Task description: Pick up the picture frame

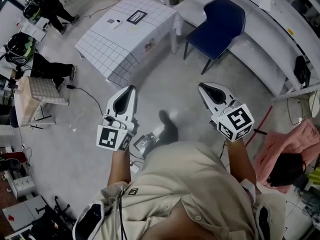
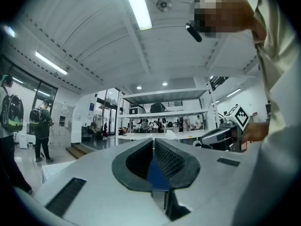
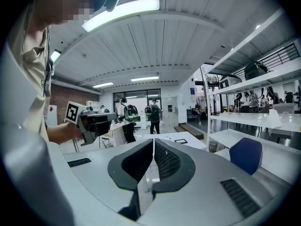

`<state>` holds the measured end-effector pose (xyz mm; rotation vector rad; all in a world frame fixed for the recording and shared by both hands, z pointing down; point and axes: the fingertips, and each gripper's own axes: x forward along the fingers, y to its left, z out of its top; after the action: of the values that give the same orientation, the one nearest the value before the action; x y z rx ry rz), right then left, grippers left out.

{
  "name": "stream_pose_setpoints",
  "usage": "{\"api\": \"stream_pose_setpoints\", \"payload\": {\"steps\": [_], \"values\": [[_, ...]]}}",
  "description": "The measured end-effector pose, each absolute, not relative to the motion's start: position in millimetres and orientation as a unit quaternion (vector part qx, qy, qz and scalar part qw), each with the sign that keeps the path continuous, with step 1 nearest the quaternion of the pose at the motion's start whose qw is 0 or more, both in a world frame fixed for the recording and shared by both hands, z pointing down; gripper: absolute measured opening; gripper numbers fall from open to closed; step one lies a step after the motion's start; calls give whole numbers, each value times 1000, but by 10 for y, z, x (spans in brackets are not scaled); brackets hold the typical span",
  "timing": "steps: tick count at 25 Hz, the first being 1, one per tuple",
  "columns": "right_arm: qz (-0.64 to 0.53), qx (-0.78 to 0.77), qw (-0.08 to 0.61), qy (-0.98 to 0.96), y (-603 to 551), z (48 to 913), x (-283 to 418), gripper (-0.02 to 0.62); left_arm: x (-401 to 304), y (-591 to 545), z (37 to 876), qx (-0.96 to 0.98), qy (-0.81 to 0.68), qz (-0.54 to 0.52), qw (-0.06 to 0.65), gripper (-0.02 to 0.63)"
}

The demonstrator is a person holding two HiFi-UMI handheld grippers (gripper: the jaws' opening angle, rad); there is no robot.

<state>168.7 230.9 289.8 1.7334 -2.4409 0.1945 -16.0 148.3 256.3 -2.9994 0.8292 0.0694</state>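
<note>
The picture frame point(image 1: 136, 17), small, dark and flat, lies on a table point(image 1: 115, 49) with a white checked cloth, far ahead in the head view. The right gripper view shows the frame point(image 3: 180, 141) on the same table top in the distance. My left gripper point(image 1: 131, 88) is held level over the floor, well short of the table, jaws shut with nothing between them point(image 2: 153, 140). My right gripper point(image 1: 201, 85) is alongside it, also shut and empty point(image 3: 153, 140). Each gripper shows in the other's view: the right one point(image 2: 221, 134), the left one point(image 3: 94, 121).
A blue chair point(image 1: 217, 24) stands right of the table, beside long white shelving point(image 1: 260, 39). Small items point(image 1: 111, 21) lie on the cloth. People point(image 1: 47, 4) stand at the upper left near a wicker stool point(image 1: 35, 91). Pink cloth point(image 1: 300, 139) lies at the right.
</note>
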Motion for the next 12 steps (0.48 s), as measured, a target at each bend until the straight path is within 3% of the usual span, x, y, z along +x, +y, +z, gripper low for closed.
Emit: {"api": "stream_pose_setpoints", "payload": {"steps": [12], "values": [[91,571,84,-812,1130,3026,1685,28,-180,340,2718,-964,267,5,-2,26]]}}
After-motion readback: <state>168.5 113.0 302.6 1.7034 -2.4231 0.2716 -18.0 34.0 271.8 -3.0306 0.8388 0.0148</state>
